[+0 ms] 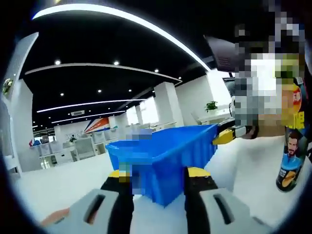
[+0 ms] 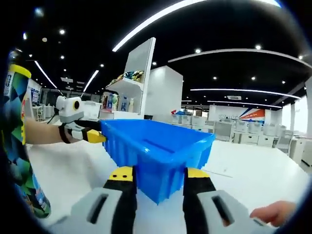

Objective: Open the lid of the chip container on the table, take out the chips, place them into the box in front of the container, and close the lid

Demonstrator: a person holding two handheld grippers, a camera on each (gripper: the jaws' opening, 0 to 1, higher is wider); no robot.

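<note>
Chips can [image 1: 292,146] stands upright at the right edge of the left gripper view, beside the blue box [image 1: 163,156], nearer the right gripper [image 1: 229,135]; both grippers [image 1: 158,178] spread, empty.

white table [image 2: 253,170] | potted plant [image 1: 211,105] on far counter | shelf unit [image 2: 127,90] | ceiling light strips [image 1: 122,17]

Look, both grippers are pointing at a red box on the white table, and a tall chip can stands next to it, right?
Almost. The box is blue, not red; the right gripper view shows it plainly between the open jaws of the right gripper. The rest holds: the left gripper faces it too, on the white table, with the tall chip can beside it.
</note>
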